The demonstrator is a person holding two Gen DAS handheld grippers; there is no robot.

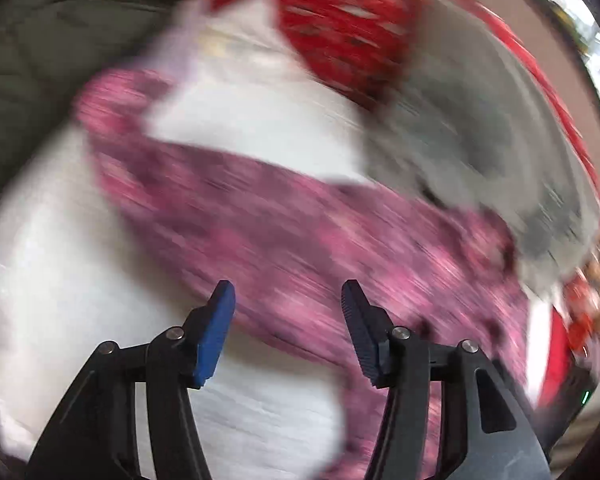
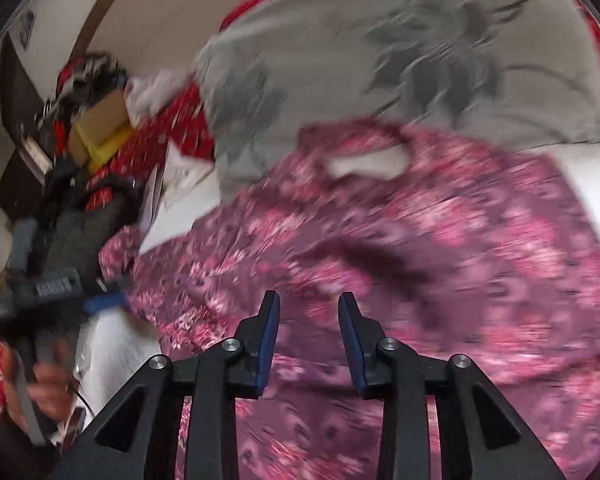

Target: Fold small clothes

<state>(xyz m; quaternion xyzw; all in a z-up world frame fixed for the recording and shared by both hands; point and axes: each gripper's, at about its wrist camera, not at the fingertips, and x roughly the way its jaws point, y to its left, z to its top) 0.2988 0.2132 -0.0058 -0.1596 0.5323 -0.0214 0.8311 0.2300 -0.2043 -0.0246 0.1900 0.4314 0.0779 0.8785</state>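
A pink and purple floral garment (image 1: 300, 248) lies spread on a white sheet (image 1: 80, 280), blurred by motion. My left gripper (image 1: 288, 292) is open and empty, just above the garment's near edge. In the right wrist view the same garment (image 2: 440, 240) fills the middle, with its neck opening (image 2: 368, 164) toward the far side. My right gripper (image 2: 309, 304) is open and empty over the garment. The left gripper (image 2: 100, 302) also shows in the right wrist view at the garment's left edge, held by a hand.
A grey pillow with a leaf print (image 2: 400, 52) lies beyond the garment; it also shows in the left wrist view (image 1: 480, 140). Red patterned fabric (image 1: 340, 28) lies behind. A cardboard box (image 2: 100, 120) and clutter sit at the far left.
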